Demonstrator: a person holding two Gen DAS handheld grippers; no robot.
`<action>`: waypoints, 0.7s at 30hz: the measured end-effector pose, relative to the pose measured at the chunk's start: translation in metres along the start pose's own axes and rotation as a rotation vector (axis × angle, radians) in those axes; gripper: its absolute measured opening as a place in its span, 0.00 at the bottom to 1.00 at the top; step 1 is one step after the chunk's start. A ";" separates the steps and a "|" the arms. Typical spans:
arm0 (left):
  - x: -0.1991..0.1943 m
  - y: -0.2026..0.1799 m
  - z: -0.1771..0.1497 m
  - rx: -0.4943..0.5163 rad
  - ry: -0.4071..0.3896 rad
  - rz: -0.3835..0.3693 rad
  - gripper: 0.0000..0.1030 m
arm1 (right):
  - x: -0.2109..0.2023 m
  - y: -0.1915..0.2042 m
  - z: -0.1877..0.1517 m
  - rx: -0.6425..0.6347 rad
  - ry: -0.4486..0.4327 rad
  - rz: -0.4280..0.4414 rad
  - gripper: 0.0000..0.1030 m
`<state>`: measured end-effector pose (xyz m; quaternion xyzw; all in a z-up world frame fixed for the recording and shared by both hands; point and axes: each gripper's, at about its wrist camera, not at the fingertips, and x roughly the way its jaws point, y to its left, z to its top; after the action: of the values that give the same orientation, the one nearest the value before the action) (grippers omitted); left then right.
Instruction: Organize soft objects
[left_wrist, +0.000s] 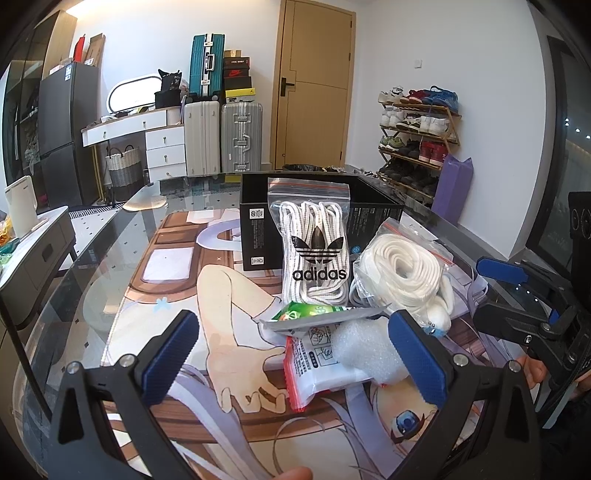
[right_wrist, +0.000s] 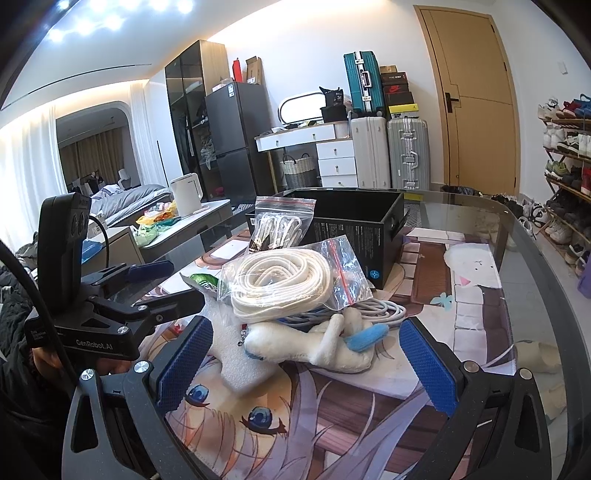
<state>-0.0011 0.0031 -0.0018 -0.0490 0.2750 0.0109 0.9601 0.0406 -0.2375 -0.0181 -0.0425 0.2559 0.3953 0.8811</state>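
Note:
A pile of soft things lies on the glass table in front of an open black box (left_wrist: 317, 221) (right_wrist: 354, 225). An adidas bag of white laces (left_wrist: 314, 243) (right_wrist: 280, 225) leans on the box. A zip bag of white cord (left_wrist: 402, 269) (right_wrist: 284, 284) lies on a grey cable (right_wrist: 376, 310). A white plush toy with blue parts (right_wrist: 317, 343) (left_wrist: 441, 317), a white foam piece (left_wrist: 365, 350) (right_wrist: 236, 358), a green packet (left_wrist: 314, 314) and a red-edged tissue pack (left_wrist: 321, 365) lie in front. My left gripper (left_wrist: 295, 358) is open around the foam and tissue pack. My right gripper (right_wrist: 306, 365) is open around the plush toy.
An anime mat (left_wrist: 229, 354) covers the table under the glass. The right gripper shows at the right in the left wrist view (left_wrist: 535, 295); the left gripper shows at the left in the right wrist view (right_wrist: 122, 295). Suitcases, a shoe rack and a door stand behind.

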 end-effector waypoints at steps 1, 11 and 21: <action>0.000 0.000 0.000 0.001 0.000 0.001 1.00 | 0.000 0.000 0.000 0.000 0.000 0.000 1.00; 0.000 -0.001 0.000 0.002 0.000 0.001 1.00 | 0.000 0.000 0.000 -0.002 0.002 -0.005 1.00; 0.001 -0.005 0.000 0.018 -0.001 0.005 1.00 | 0.005 0.001 0.000 -0.008 0.030 -0.021 1.00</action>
<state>0.0000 -0.0022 -0.0021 -0.0396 0.2746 0.0110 0.9607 0.0426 -0.2334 -0.0205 -0.0547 0.2672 0.3863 0.8811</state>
